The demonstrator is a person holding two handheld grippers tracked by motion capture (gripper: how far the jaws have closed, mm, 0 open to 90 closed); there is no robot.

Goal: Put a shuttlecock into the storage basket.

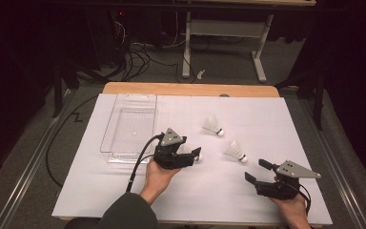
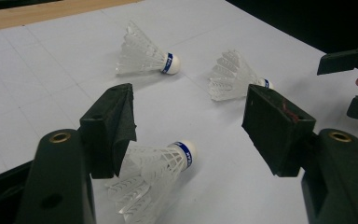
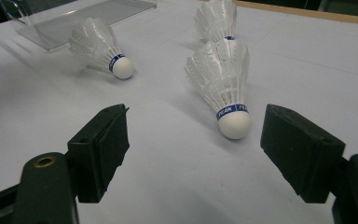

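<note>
White feathered shuttlecock (image 2: pixel 156 170) sits between my left gripper (image 2: pixel 191 126) jaws, which are spread wide; its skirt touches one foam pad, the other pad stands well apart, cork tip with blue band pointing forward. Two more shuttlecocks ahead of that gripper: far one (image 2: pixel 147 56) and second one (image 2: pixel 235 79), both lying on their sides, apart from each other. Right gripper (image 3: pixel 193 149) also wide, holding nothing; the second shuttlecock's round cork lies just ahead of its jaws, nearer one pad. Clear plastic tray (image 1: pixel 128 126) just beyond the left gripper, thin-walled, rectangular. Matte white sheet (image 1: pixel 267 200) has open room around the right gripper, though it sits near the sheet's near edge.
</note>
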